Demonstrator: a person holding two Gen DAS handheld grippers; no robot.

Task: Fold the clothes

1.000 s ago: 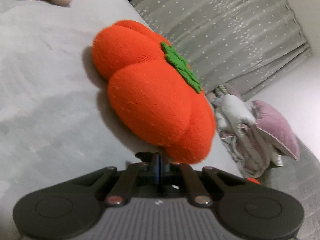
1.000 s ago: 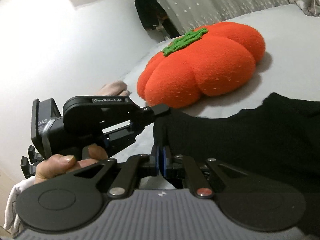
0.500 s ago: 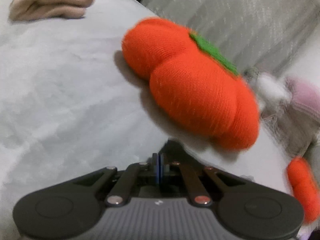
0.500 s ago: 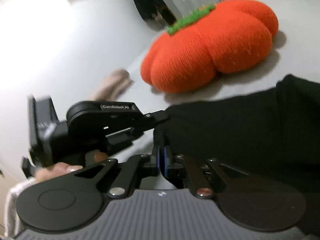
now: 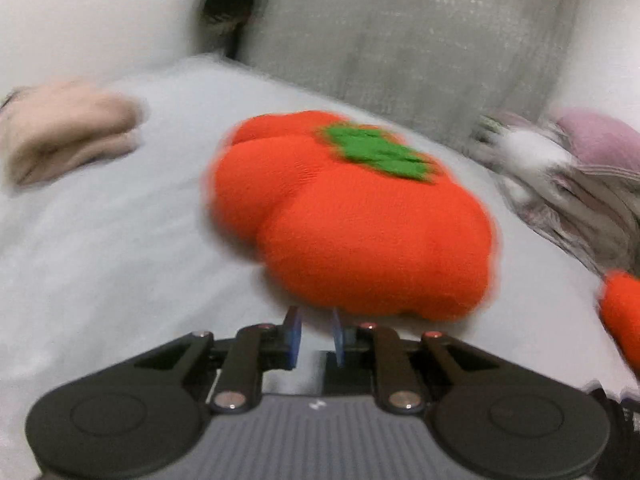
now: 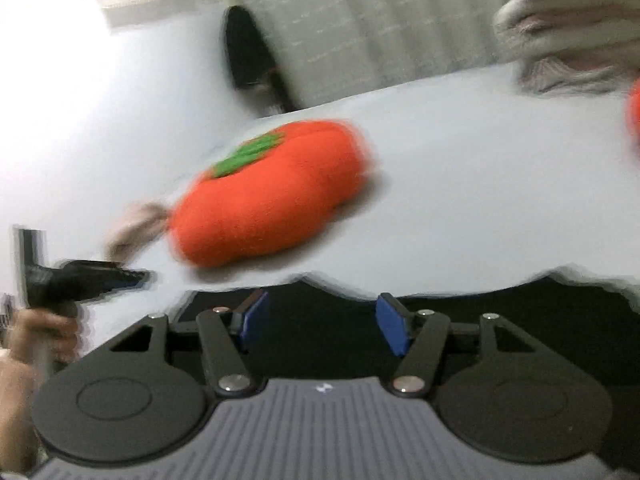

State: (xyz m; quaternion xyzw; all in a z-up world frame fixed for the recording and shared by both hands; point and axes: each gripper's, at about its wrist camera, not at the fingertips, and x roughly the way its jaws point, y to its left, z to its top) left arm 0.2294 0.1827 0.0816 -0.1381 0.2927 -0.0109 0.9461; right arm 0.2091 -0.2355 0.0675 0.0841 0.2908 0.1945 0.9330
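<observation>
A black garment (image 6: 500, 328) lies spread on the pale grey bed sheet (image 6: 460, 184), filling the lower part of the right wrist view. My right gripper (image 6: 323, 324) hovers over its far edge with jaws opening; the blue pads (image 6: 394, 330) stand wide apart and press on nothing. My left gripper (image 5: 315, 332) has its jaws opening too, a narrow gap between the pads and only sheet behind them. It also shows blurred as the left gripper (image 6: 88, 280) in a hand (image 6: 36, 332) beyond the garment's left corner.
An orange pumpkin cushion (image 5: 352, 220) sits on the bed just beyond both grippers. A beige garment (image 5: 68, 132) lies at far left, a heap of pale clothes (image 5: 560, 184) at far right, another orange cushion (image 5: 624, 312) beside it. Grey curtain (image 5: 400, 40) behind.
Both grippers were shut at the black garment's edge and have let go of it. The right one swung right along the garment's edge; the left one rose and rolled level.
</observation>
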